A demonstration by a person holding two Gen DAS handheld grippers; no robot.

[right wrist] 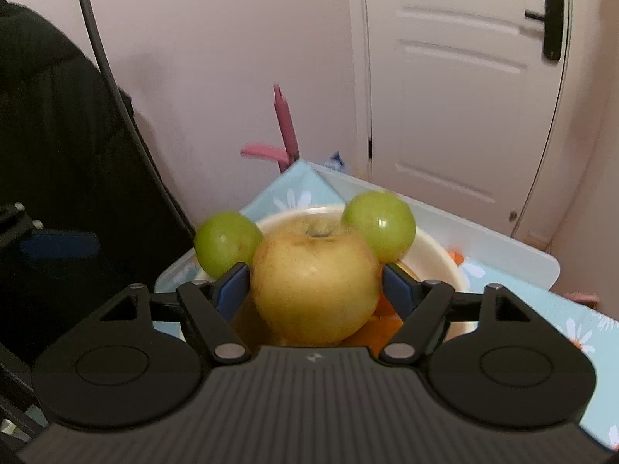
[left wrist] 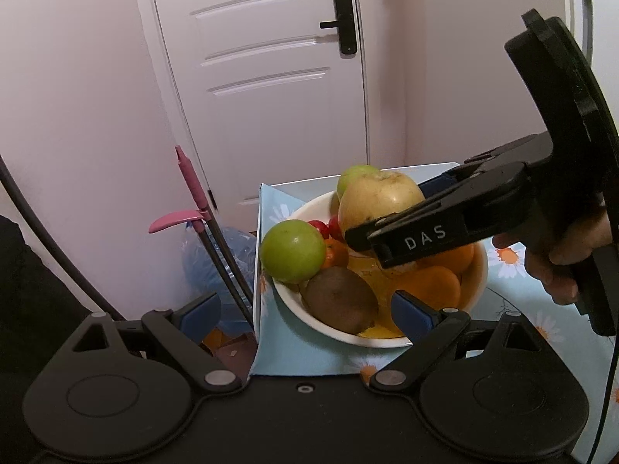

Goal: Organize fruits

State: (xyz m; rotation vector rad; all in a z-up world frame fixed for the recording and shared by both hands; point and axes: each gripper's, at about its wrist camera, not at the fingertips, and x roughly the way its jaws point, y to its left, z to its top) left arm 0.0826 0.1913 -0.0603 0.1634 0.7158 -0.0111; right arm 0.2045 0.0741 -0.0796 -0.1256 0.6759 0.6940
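A: What text can you read in your two views?

B: One string only. Left wrist view: white capitals "DAS" on the black finger of your right gripper, letters spaced out, tilted with the finger.

A: Anything on the fruit, bowl or cloth?

B: Nothing readable. The cloth has printed daisies, no lettering.

A: Right wrist view?

B: No words. Just a small pale logo mark on the ribbed black housing, centre of the near edge. Too small to read as letters.

A: Door lock?

B: No legible marking in either view.
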